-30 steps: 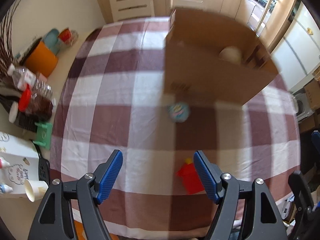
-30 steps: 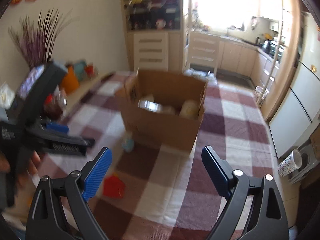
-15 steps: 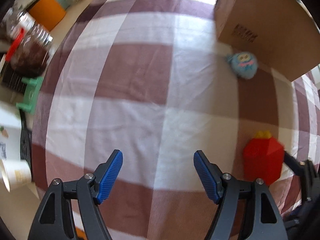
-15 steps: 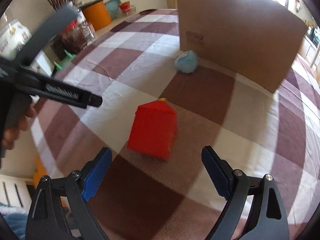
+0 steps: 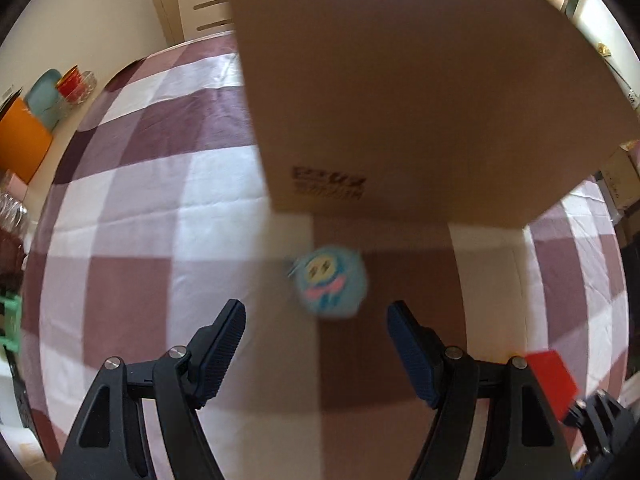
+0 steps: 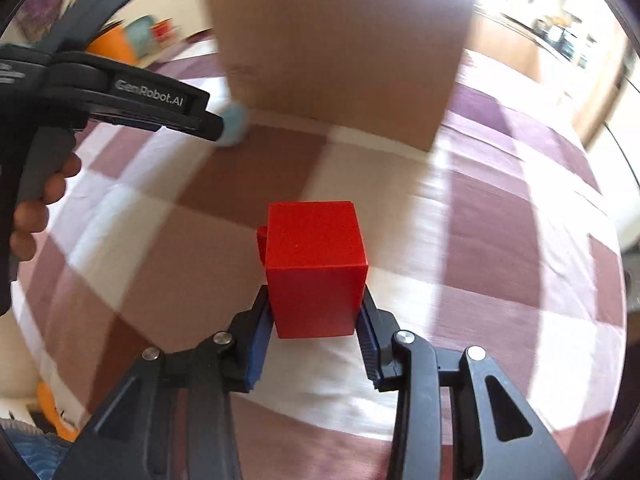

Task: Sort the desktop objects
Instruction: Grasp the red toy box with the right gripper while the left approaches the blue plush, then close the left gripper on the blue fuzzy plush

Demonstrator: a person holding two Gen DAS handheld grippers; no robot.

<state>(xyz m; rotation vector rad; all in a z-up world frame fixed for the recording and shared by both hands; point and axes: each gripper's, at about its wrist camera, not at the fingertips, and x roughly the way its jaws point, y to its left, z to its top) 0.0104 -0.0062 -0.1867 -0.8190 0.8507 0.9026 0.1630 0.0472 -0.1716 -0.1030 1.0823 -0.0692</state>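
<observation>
Left wrist view: we find the left tongs [image 5: 314, 344] standing wide apart and empty, poised over the desk's maroon-and-white checked cloth [image 5: 160, 200]. The small round light-blue toy with a printed face [image 5: 330, 282] lies just ahead of the blue pads, not yet between them, close before the tall brown cardboard box [image 5: 400, 92]. At the desk's left edge we note an orange container [image 5: 22, 144] and a red cup [image 5: 70, 84], well apart from the work.

Right wrist view: the right tongs [image 6: 316, 332] are closing on the red plastic cube-shaped block [image 6: 316, 268], both pads against its lower sides; it appears to rest on the cloth. The person's hand [image 6: 36, 204] carries the left tongs at upper left.

We judge that both items remain unsorted; the box's high wall must be cleared to drop anything inside.
</observation>
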